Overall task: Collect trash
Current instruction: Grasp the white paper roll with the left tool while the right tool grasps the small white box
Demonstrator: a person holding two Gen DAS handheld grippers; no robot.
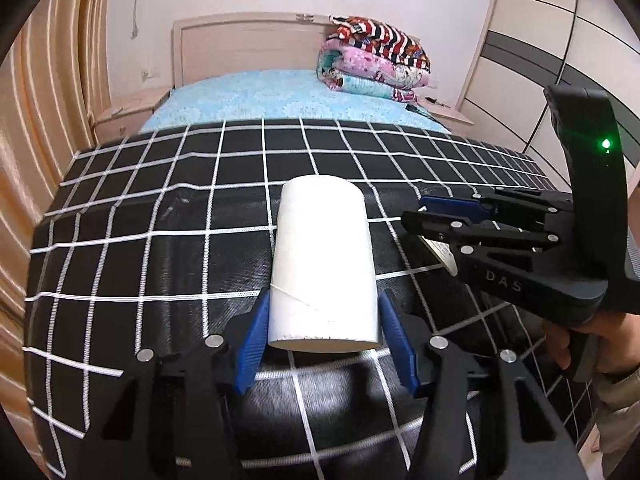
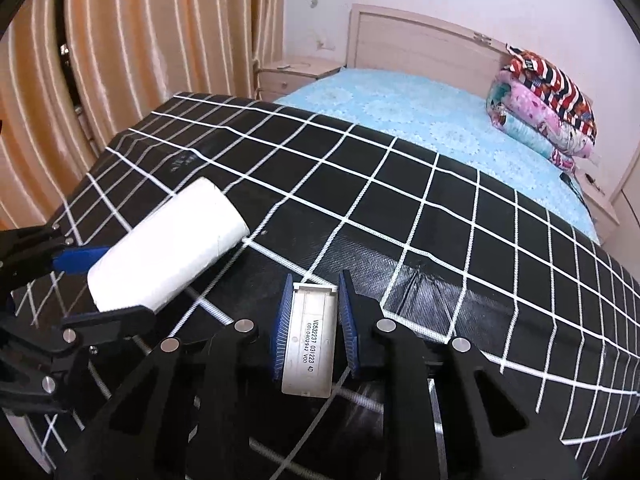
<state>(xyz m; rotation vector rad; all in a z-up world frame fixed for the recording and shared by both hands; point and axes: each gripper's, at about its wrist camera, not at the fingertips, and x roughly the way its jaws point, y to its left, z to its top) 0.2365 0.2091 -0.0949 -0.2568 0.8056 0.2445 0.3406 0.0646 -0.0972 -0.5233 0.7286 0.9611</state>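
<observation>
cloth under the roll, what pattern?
Black cloth with a white grid of thin lines; clearest in the right wrist view.

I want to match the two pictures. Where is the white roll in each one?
Left wrist view: the white roll lies at centre, between the left gripper's blue fingers.
Right wrist view: it lies at left.
Shared landmark: the folded blankets on the bed.
</observation>
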